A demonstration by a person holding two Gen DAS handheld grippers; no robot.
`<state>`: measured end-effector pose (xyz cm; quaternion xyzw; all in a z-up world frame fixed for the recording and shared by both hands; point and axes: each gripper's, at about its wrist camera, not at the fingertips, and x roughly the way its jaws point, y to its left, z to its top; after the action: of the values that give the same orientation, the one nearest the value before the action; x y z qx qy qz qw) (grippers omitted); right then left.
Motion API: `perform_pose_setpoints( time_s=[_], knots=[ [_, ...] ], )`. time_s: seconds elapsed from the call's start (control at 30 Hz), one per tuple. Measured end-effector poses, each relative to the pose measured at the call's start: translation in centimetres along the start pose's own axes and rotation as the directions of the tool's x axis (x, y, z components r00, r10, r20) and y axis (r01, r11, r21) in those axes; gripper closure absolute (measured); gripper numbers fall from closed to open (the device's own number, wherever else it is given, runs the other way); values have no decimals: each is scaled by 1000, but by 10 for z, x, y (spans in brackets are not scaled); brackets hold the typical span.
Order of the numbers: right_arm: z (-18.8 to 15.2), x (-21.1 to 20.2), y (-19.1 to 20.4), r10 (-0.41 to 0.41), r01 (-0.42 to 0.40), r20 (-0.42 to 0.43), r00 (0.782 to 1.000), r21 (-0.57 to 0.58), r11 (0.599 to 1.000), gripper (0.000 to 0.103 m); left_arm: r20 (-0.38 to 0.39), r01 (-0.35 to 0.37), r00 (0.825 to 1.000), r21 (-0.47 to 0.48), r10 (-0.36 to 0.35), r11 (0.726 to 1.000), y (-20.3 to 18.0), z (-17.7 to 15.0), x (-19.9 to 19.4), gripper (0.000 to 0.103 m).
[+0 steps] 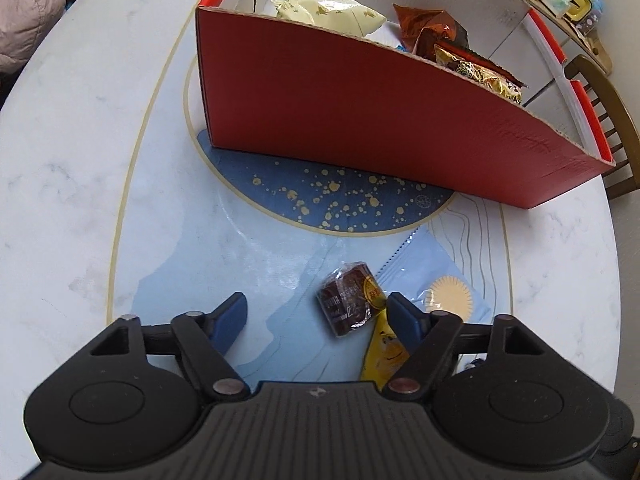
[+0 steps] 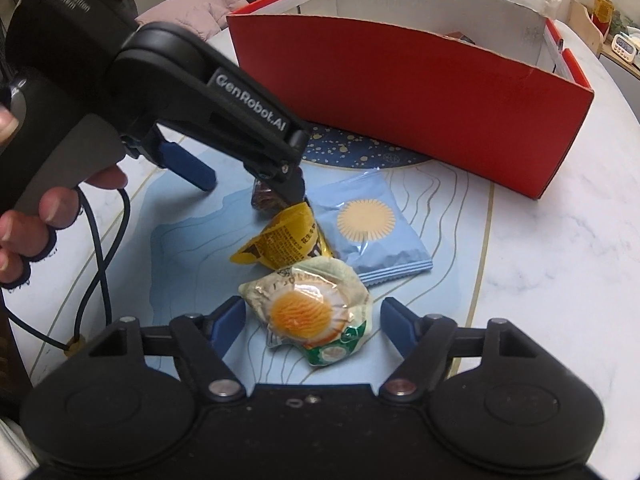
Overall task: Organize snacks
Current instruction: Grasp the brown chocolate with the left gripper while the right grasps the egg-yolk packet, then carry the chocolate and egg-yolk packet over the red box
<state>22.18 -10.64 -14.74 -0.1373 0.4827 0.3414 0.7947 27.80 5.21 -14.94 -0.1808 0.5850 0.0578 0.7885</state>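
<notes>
A: Jaws first. Left gripper wide open, holding nothing. The small dark-brown wrapped cake with a gold round label lies on the mat between its blue pads, nearer the right one.

B: Right gripper likewise spread wide, gripping nothing. A crinkled clear packet showing an orange-yolk pastry, green at one corner, sits in the gap between its fingers, touching neither as far as I can see.

A: Other loose snacks?

B: A yellow foil packet with brown print lies just beyond the pastry packet, overlapping the edge of a flat pale-blue sachet printed with a yellow sun. In the left wrist view the yellow packet runs under the right finger.

A: Container?

B: Red cardboard box with white inner walls stands farther back on the mat. Inside it: a pale-yellow patterned bag, an orange-brown foil pouch and a gold-and-dark wrapper at the near wall.

A: Underneath?

B: Light-blue oval placemat with a navy gold-speckled disc, on a white marble-look round table.
</notes>
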Motion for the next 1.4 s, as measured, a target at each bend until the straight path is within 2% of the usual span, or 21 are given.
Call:
perform_pose_setpoints(
  time_s=[0.2,0.27,0.33,0.67,0.9,1.4],
  knots=[
    [0,-3,4,6,-7,-4,1000,-13,1000,37,-9,35,999,-15,-35,999,-4,1,-2,50],
    [-1,-3,5,7,-7,-5,1000,-15,1000,38,-10,54,998,-18,-54,998,-4,1,-3,62],
    [-2,-4,5,6,-6,-5,1000,-15,1000,41,-1,61,998,-20,-61,998,-5,0,-5,68],
    [-10,-13,-4,16,-16,-1,1000,26,1000,44,23,46,999,-50,-45,998,4,-3,-11,72],
    [-13,-21,-14,16,-18,22,1000,54,998,45,38,43,998,-80,-40,996,12,-7,-18,76],
    [-17,-51,-28,25,-32,85,996,81,996,45,69,36,997,-144,-26,989,27,-19,-36,79]
  ],
)
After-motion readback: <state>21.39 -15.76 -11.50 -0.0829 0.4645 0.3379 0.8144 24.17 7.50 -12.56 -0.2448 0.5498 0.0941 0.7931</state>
